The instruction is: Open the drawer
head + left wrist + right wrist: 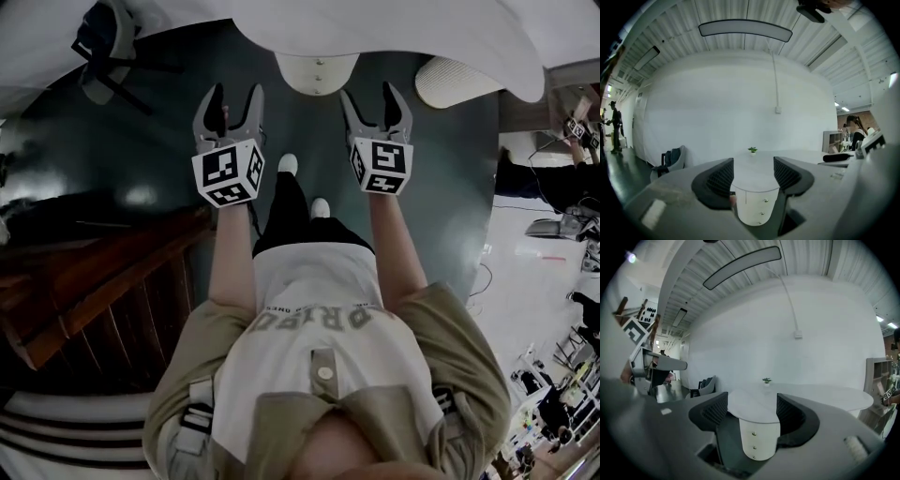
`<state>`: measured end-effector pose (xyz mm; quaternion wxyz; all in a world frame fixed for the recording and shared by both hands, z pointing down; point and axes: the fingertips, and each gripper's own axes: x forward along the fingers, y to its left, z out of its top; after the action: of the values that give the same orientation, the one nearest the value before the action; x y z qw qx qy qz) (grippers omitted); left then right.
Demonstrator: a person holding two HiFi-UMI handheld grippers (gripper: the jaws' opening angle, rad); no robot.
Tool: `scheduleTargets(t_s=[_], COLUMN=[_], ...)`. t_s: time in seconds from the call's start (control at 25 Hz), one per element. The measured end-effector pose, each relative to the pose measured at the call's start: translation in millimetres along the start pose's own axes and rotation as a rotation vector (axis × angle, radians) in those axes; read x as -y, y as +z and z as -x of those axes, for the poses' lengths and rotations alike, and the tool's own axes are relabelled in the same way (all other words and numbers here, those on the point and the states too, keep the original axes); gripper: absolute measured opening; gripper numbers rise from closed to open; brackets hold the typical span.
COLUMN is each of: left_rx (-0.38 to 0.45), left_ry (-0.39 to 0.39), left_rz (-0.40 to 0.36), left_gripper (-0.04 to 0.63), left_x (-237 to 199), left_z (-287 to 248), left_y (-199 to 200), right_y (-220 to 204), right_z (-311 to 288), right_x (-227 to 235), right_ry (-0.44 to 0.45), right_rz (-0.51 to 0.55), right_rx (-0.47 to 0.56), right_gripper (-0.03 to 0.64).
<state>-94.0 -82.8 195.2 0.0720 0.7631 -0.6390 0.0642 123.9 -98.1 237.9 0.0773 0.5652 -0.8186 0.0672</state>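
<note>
Head view: you stand on the dark floor with both arms held forward, the left gripper and the right gripper side by side and level, each with its jaws spread wide and nothing in them. Ahead of them, well apart from either, the rounded white drawer unit sits shut under the white table. A chair stands far left, and dark wooden furniture lies at your left side.

Left gripper view: the left gripper has its jaws wide apart and empty. The drawer unit and its small round knobs show through the gap, not touched. A small potted plant stands on the far tabletop.

Right gripper view: the right gripper is equally wide and empty, the drawer unit framed between its jaws at a distance, the plant behind.
</note>
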Motion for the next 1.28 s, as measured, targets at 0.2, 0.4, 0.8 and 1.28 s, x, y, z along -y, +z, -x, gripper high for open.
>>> scheduleTargets(t_s=[0.2, 0.4, 0.8, 1.28], left_rx=[-0.038, -0.083, -0.131, -0.176], left_ry=[-0.020, -0.031, -0.033, -0.034], left_rz=[-0.009, -0.003, 0.016, 0.044], left_gripper=[0.279, 0.279, 0.279, 0.279], left_x=[-7.1, -9.3, -19.6, -29.8], left_z=[-11.3, -24.7, -47.7, -79.7], left_y=[-33.5, -74.0, -132.4, -195.0], right_y=[-45.9, -92.0, -174.3, -231.4], right_z=[-38.5, -75.4, -138.4, -186.9], right_x=[-12.1, -12.1, -11.2, 0.4], right_ry=[0.005, 0.000, 0.009, -0.029], right_rz=[-0.025, -0.019, -0.027, -0.026], right_rx=[-0.058, -0.122, -0.199, -0.246], right_gripper=[0.314, 0.314, 0.314, 0.314])
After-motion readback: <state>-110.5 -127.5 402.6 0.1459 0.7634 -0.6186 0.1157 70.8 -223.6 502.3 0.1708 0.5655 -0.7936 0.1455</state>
